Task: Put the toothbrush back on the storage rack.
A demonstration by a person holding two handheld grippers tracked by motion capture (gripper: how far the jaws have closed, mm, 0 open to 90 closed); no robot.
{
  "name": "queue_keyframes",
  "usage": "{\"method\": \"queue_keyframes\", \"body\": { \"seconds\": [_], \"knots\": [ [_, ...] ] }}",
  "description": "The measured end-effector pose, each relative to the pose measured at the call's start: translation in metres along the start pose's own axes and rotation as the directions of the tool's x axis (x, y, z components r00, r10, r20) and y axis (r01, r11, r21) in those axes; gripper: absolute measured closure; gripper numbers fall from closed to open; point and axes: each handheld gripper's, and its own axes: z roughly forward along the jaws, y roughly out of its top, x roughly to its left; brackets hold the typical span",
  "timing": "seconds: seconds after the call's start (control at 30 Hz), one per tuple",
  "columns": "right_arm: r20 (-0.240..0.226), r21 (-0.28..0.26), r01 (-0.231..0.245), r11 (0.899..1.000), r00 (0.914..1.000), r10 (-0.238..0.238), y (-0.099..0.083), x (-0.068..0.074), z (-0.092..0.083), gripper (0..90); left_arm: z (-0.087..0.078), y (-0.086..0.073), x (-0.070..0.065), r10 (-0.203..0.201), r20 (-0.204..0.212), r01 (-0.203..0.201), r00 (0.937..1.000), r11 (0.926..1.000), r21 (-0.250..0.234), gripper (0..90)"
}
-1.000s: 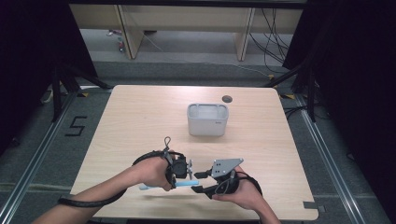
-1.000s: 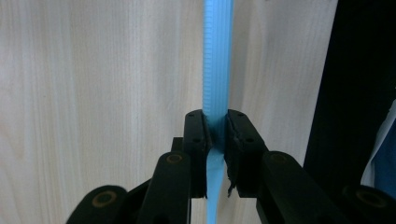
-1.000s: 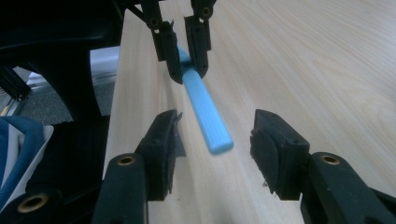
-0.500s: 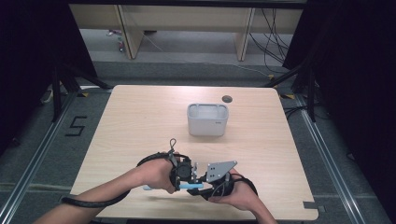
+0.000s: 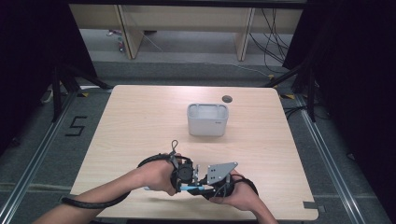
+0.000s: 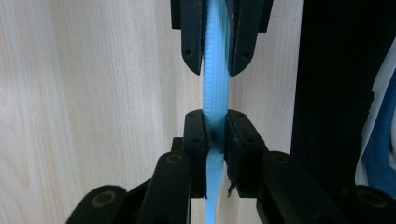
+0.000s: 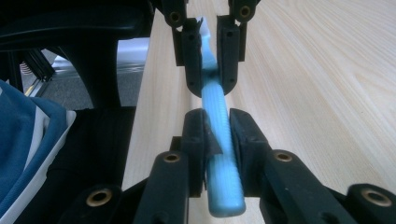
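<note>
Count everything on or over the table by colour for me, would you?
Blue: 1, the ribbed stick clamped between both grippers.
Grey-white: 1, the box.
Dark: 1, the small round disc.
Black: 2, the left gripper and right gripper.
Total: 5.

Desk [image 5: 140,121]: pale wood-grain top, rounded corners; grey open-topped bin [image 5: 208,119] standing just past centre toward 12 o'clock; small dark round disc [image 5: 227,98] lying near the far edge at about 1 o'clock, close beside the bin but apart from it.
</note>
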Motion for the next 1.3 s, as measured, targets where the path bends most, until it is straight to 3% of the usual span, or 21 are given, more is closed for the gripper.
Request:
{"method": "queue_keyframes", "body": {
  "seconds": [0.2, 0.4, 0.47, 0.5, 0.53, 0.6, 0.67, 0.7, 0.73, 0.8, 0.9, 0.93, 0.97, 1.0, 1.03, 1.07, 1.1, 1.13, 1.2, 1.27, 1.3],
  "knots": [
    [-0.008, 0.001, -0.028, 1.0, 0.9996, 0.028, 0.0, 0.001, -0.001, 78.9, -0.001, -0.001, 0.001, -0.009, -0.001, 0.009, 1.0, 0.9996, -0.025, 77.1],
    [0.029, -0.001, -0.041, 0.999, 0.9987, 0.041, -0.002, 0.0, -0.003, 78.9, -0.005, -0.006, 0.001, -0.024, -0.055, 0.02, 0.9982, 0.9963, -0.084, 65.8],
    [0.052, -0.005, -0.031, 0.999, 0.9981, 0.032, -0.003, -0.002, -0.004, 78.9, -0.008, -0.008, 0.0, -0.044, -0.072, 0.035, 0.9964, 0.9918, -0.123, 60.5],
    [0.076, -0.001, -0.061, 0.998, 0.9952, 0.061, -0.005, -0.002, -0.007, 78.9, -0.011, -0.012, -0.001, -0.064, -0.101, 0.046, 0.9928, 0.984, -0.172, 56.8],
    [0.096, -0.001, -0.073, 0.997, 0.9927, 0.073, -0.006, -0.003, -0.008, 78.9, -0.011, -0.012, -0.001, -0.064, -0.101, 0.046, 0.9928, 0.984, -0.172, 53.8],
    [0.13, -0.001, -0.083, 0.997, 0.988, 0.083, -0.008, -0.005, -0.01, 78.9, -0.016, -0.018, -0.003, -0.102, -0.123, 0.07, 0.9871, 0.9683, -0.24, 50.9],
    [0.144, -0.003, -0.089, 0.996, 0.9856, 0.088, -0.009, -0.007, -0.011, 78.9, -0.018, -0.021, -0.003, -0.108, -0.135, 0.071, 0.9849, 0.9636, -0.258, 47.9],
    [0.172, -0.008, -0.108, 0.994, 0.9792, 0.108, -0.011, -0.009, -0.014, 78.9, -0.02, -0.025, -0.004, -0.132, -0.151, 0.083, 0.9797, 0.9512, -0.297, 46.7],
    [0.181, -0.017, -0.119, 0.993, 0.9761, 0.121, -0.013, -0.01, -0.015, 78.9, -0.02, -0.025, -0.004, -0.132, -0.151, 0.083, 0.9797, 0.9512, -0.297, 45.1],
    [0.213, -0.025, -0.145, 0.989, 0.966, 0.147, -0.015, -0.01, -0.018, 78.9, -0.02, -0.032, -0.007, -0.179, -0.163, 0.114, 0.9703, 0.9328, -0.342, 40.4],
    [0.239, -0.04, -0.144, 0.989, 0.9594, 0.149, -0.017, -0.012, -0.02, 78.9, -0.018, -0.037, -0.008, -0.199, -0.161, 0.131, 0.9667, 0.9252, -0.356, 36.8],
    [0.266, -0.054, -0.163, 0.985, 0.9487, 0.171, -0.019, -0.013, -0.023, 78.9, -0.016, -0.041, -0.009, -0.217, -0.159, 0.143, 0.9631, 0.9136, -0.38, 35.7],
    [0.277, -0.062, -0.16, 0.985, 0.9457, 0.171, -0.02, -0.014, -0.024, 78.9, -0.015, -0.043, -0.009, -0.237, -0.151, 0.16, 0.9598, 0.9033, -0.398, 34.6],
    [0.292, -0.067, -0.15, 0.986, 0.9425, 0.163, -0.021, -0.015, -0.025, 78.9, -0.014, -0.045, -0.008, -0.239, -0.151, 0.161, 0.9591, 0.8994, -0.407, 33.7],
    [0.302, -0.076, -0.163, 0.984, 0.9363, 0.179, -0.023, -0.014, -0.027, 78.9, -0.011, -0.046, -0.009, -0.273, -0.135, 0.19, 0.9523, 0.878, -0.439, 33.6],
    [0.306, -0.088, -0.193, 0.977, 0.9282, 0.211, -0.024, -0.012, -0.027, 78.9, -0.01, -0.048, -0.008, -0.277, -0.133, 0.192, 0.9515, 0.874, -0.446, 33.6],
    [0.324, -0.095, -0.17, 0.981, 0.9265, 0.192, -0.025, -0.014, -0.028, 78.9, -0.008, -0.049, -0.008, -0.301, -0.124, 0.212, 0.9454, 0.8579, -0.468, 33.6],
    [0.324, -0.095, -0.17, 0.981, 0.9265, 0.192, -0.025, -0.014, -0.028, 78.9, -0.008, -0.049, -0.008, -0.301, -0.124, 0.212, 0.9454, 0.8579, -0.468, 33.4],
    [0.346, -0.111, -0.187, 0.976, 0.9134, 0.215, -0.027, -0.013, -0.029, 78.9, -0.006, -0.052, -0.006, -0.307, -0.133, 0.212, 0.9425, 0.8558, -0.472, 33.4],
    [0.38, -0.129, -0.192, 0.973, 0.8966, 0.228, -0.03, -0.014, -0.032, 78.9, -0.001, -0.055, -0.003, -0.328, -0.114, 0.232, 0.9376, 0.836, -0.497, 32.9],
    [0.38, -0.129, -0.192, 0.973, 0.8966, 0.228, -0.03, -0.014, -0.032, 78.9, -0.001, -0.055, -0.003, -0.328, -0.114, 0.232, 0.9376, 0.836, -0.497, 32.9]
  ]
}}
